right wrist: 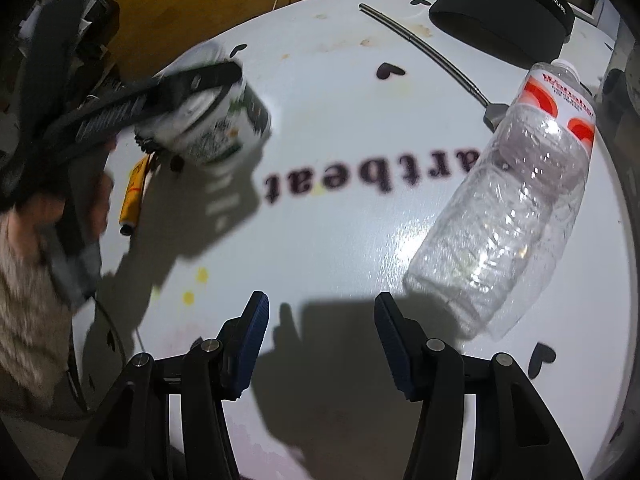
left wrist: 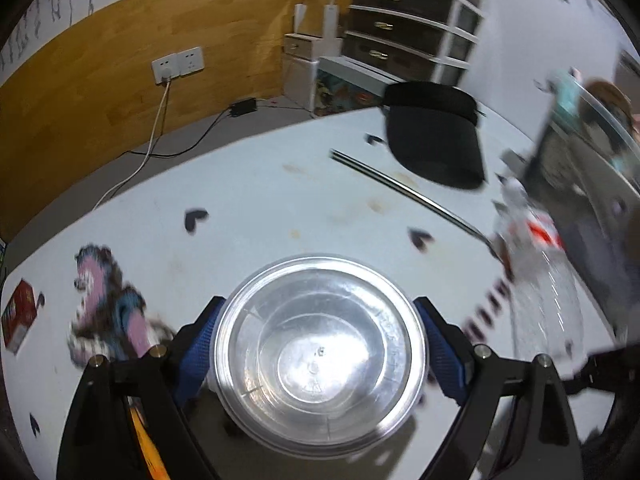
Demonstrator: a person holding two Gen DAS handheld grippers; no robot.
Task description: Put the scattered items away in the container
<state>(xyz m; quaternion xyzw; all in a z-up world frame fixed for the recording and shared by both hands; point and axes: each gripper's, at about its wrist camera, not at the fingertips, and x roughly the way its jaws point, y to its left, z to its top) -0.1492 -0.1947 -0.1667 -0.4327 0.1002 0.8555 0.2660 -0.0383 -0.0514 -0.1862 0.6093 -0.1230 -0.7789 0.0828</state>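
Note:
A round clear plastic tub fills the space between the blue pads of my left gripper, which is shut on its sides. The right wrist view shows this tub with a green and white label, tilted and lifted above the white table in my left gripper. My right gripper hangs open over bare table with nothing between its fingers. An empty clear bottle with a red and white label lies on its side just right of it, and is blurred in the left wrist view.
A thin metal rod and a black visor cap lie at the far side. A yellow marker lies under the lifted tub. A pink and blue patterned item and a red box lie at the left. A fuzzy sleeve fills the left edge.

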